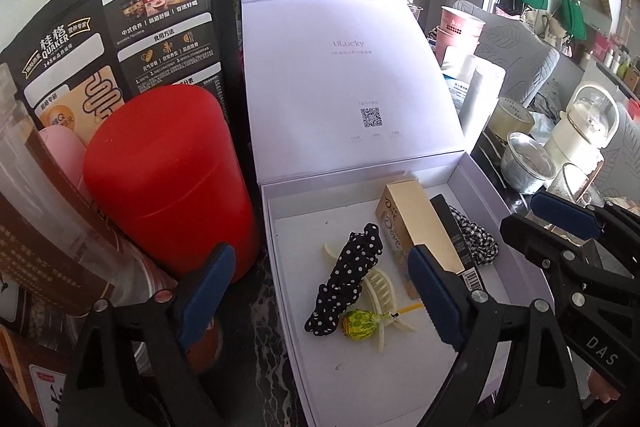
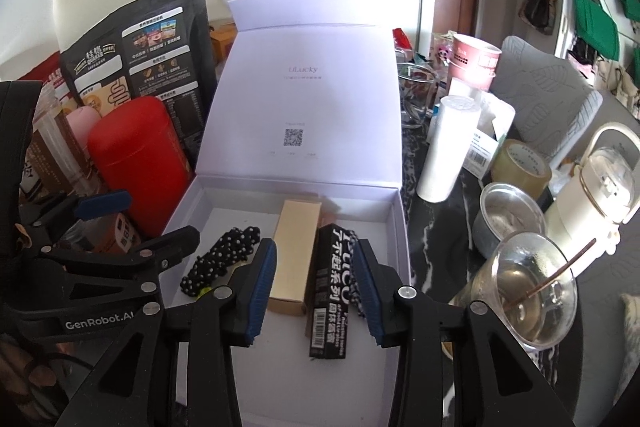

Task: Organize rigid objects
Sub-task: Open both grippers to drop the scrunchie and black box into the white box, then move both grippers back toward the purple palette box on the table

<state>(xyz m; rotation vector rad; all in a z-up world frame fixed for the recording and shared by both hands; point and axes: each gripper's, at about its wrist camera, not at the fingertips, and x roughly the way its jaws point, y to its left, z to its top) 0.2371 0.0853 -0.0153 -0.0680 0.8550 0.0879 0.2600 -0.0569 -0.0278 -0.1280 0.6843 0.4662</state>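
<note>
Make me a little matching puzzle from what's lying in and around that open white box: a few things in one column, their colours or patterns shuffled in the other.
Things:
1. Dove carton
2. scrunchie
3. canister left of the white box
4. lollipop

Looks:
A. plain red
B. yellow-green wrapper
C. gold
D. black with white dots

Pairs: 1-C, 2-D, 3-A, 4-B
</note>
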